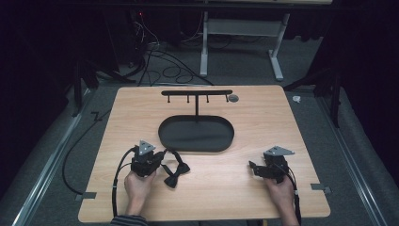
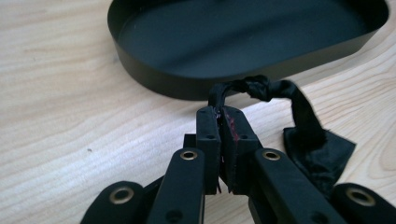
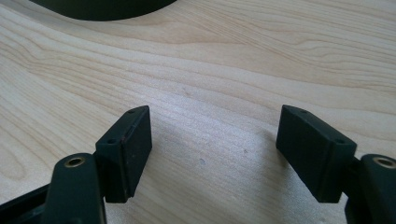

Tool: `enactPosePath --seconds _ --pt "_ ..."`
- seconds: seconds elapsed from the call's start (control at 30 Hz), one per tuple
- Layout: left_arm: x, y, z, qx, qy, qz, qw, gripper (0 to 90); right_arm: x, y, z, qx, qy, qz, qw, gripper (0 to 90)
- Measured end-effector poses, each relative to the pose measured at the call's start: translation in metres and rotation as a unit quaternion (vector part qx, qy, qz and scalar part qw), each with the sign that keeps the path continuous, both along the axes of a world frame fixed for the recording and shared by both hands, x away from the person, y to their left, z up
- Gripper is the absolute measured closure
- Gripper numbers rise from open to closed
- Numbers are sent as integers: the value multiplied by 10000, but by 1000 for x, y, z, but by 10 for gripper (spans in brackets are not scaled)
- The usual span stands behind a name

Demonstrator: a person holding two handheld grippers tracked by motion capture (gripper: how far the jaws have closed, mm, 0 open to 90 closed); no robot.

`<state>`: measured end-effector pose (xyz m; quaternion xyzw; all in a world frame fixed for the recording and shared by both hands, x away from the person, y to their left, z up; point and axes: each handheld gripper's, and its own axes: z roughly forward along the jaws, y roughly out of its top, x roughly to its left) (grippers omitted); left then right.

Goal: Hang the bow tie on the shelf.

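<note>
Room, high view: dark, grey carpet floor, loose cables (image 1: 160,61) and a white metal frame (image 1: 240,42) behind the tabletop.
Tabletop (image 1: 263,117): pale wood with fine grain, rounded corners, matte.
Tray (image 1: 196,134): black, oval, low straight wall, smooth matte metal look, at the middle of the tabletop.
Rack (image 1: 196,93): thin black post rising from the tray's far side, a flat crossbar on top with small hooks hanging under it.
Disc (image 1: 233,98): small, round, grey, on the tabletop by the crossbar's right end.
Bow tie (image 1: 175,168): black soft cloth, crumpled, lying on the wood just right of the left tongs, near the tray's front left.
Left tongs (image 1: 157,157): black, grey three-cornered plate on top, held by a hand (image 1: 139,183) with a striped cuff.
Right tongs (image 1: 253,167): black, same grey plate, low over bare wood at the front right, well apart from the tray.
Left gripper view, tongs (image 2: 219,114): jaws pressed together, pinching a narrow twisted strap of the bow tie (image 2: 299,116); reddish smears on one pad.
Bow tie there: strap arches up and right, then drops to a flat cloth wing on the wood.
Tray there (image 2: 187,86): curved black wall just beyond the jaw tips.
Right gripper view, tongs (image 3: 215,135): blocky black pads spread wide, bare grain between them.
Tray there (image 3: 102,7): dark edge at the top left.
</note>
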<state>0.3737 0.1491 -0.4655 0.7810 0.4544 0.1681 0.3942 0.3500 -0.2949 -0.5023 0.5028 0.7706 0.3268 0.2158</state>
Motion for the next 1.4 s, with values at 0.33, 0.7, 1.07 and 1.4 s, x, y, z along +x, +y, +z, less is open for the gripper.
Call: enactPosePath --seconds 0.33,0.7,1.07,1.4 --pt "-3 -5 22 -308 -210 -193 9991 859 0 0 0 -13 10 -6 10000 280" --pt "-4 0 41 -428 -318 -291 9982 859 0 0 0 -13 10 -6 10000 280" --pt "-4 2 54 -461 -444 -409 9971 859 0 0 0 -17 8 -16 10000 283" --pt "6 6 69 -579 -453 -455 9963 859 0 1 0 -31 -3 -19 10000 285"
